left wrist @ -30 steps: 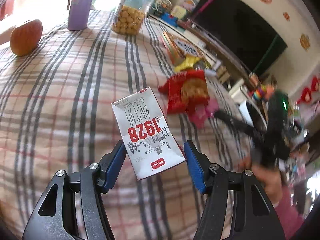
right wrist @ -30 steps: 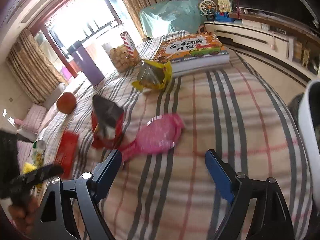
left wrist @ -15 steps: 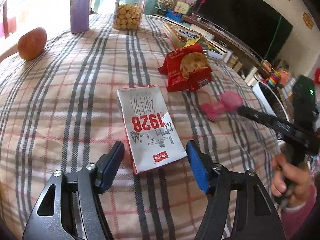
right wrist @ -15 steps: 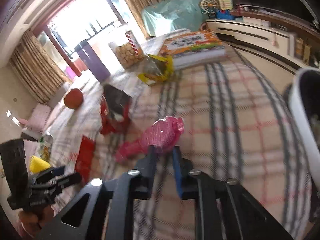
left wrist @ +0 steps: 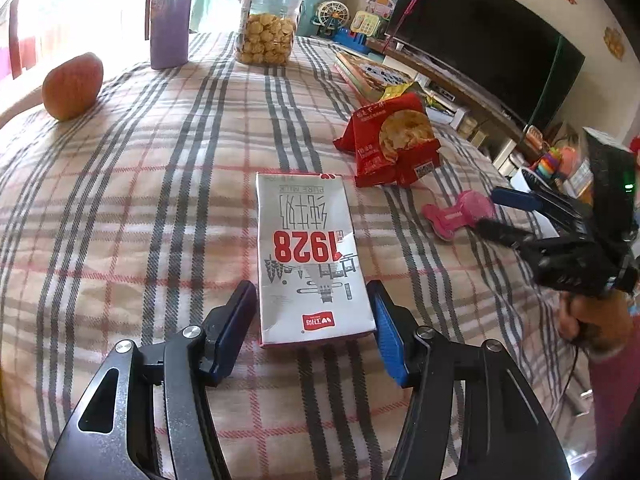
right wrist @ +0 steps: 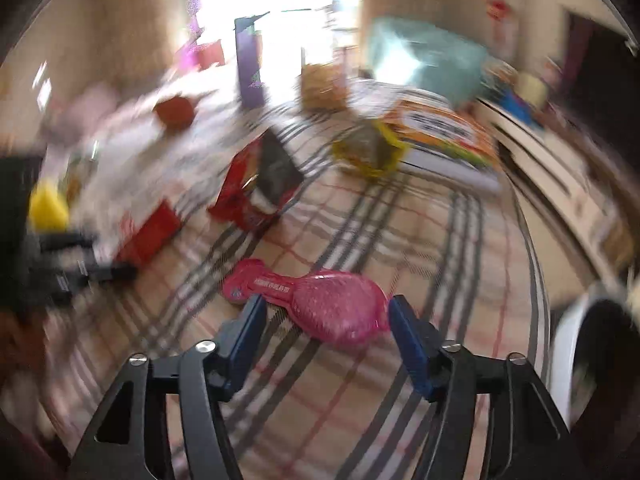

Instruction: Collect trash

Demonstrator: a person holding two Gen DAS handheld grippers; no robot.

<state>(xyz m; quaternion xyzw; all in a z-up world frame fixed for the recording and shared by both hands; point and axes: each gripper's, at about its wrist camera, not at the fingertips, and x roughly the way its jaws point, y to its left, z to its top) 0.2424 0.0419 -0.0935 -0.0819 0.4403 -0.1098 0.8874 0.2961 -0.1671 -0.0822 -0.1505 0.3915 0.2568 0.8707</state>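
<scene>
While the milk carton [left wrist: 312, 264] lies flat on the table between the left gripper [left wrist: 312, 312]'s just-narrowed, not yet pressing fingers, it looks light and crushable, so its stiff side edges suit a gentle hold.

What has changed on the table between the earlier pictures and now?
The left gripper came closer to the milk carton; its jaws have just been closing, with the carton's end between them. The right gripper shut, then reopened around the pink wrapper. The carton, wrapper, red snack bag and apple stayed put.
</scene>
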